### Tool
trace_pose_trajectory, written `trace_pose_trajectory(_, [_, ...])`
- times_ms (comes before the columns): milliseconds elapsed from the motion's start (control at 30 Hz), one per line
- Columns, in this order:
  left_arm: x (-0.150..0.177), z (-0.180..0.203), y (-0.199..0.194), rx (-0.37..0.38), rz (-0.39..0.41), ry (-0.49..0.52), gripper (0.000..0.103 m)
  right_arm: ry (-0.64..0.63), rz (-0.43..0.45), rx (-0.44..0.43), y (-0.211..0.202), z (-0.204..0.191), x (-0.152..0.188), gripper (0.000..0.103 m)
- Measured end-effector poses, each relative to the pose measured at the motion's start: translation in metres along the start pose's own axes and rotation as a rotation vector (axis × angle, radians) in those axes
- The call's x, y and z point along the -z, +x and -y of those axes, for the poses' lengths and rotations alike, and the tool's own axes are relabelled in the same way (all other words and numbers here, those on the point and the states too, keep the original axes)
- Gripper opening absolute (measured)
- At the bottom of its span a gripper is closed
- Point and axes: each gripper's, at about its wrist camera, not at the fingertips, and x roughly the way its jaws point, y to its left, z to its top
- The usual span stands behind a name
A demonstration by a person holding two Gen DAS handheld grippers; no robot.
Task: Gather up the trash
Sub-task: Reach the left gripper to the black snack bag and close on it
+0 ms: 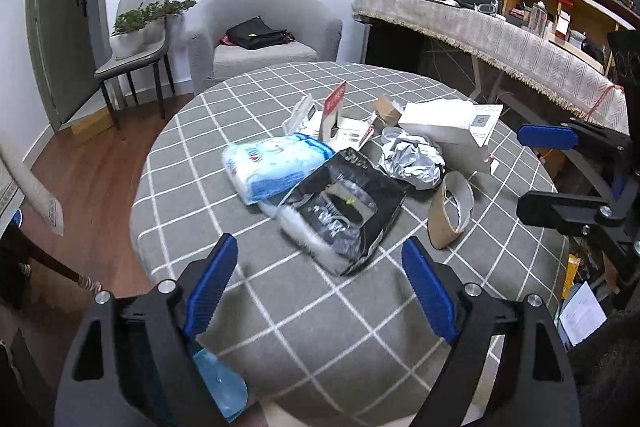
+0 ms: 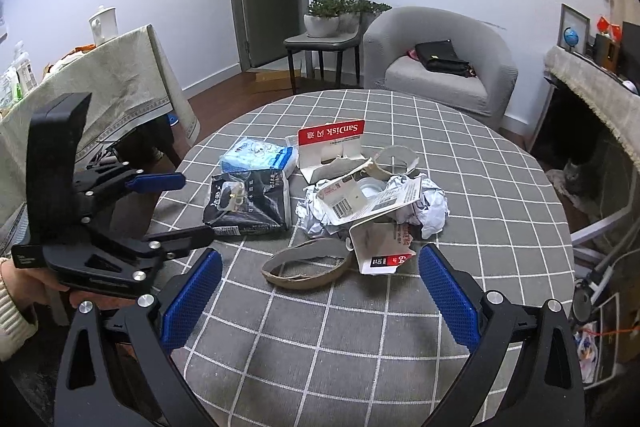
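Note:
A heap of trash lies mid-table on the grey checked cloth (image 1: 280, 307): a black foil bag (image 1: 348, 211), a blue-white tissue pack (image 1: 272, 163), crumpled silver foil (image 1: 412, 157), a flattened brown paper cup (image 1: 450, 211), a white box (image 1: 448, 125) and red-white SanDisk card packaging (image 2: 332, 135). The same bag (image 2: 248, 203), foil (image 2: 432, 207) and cup (image 2: 308, 265) show in the right wrist view. My left gripper (image 1: 320, 283) is open and empty, just short of the black bag. My right gripper (image 2: 320, 299) is open and empty, just short of the cup.
A grey armchair (image 1: 260, 39) with a black handbag stands beyond the table, beside a chair with a potted plant (image 1: 136, 23). A cloth-covered counter (image 1: 500, 39) runs along the right. Another covered table (image 2: 100, 79) is at the left. A blue plastic item (image 1: 220, 383) is below my left gripper.

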Motion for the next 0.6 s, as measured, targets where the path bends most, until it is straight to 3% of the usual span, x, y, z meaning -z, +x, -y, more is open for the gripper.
trace_pose_trajectory(200, [-0.007, 0.01, 0.016, -0.024, -0.004, 0.058, 0.086, 0.029, -0.01, 0.004, 0.003, 0.007, -0.003, 0.099])
trace_pose_trajectory(600, [-0.011, 0.029, 0.034, -0.004, -0.024, 0.156, 0.08, 0.005, -0.019, -0.014, 0.016, 0.008, -0.011, 0.098])
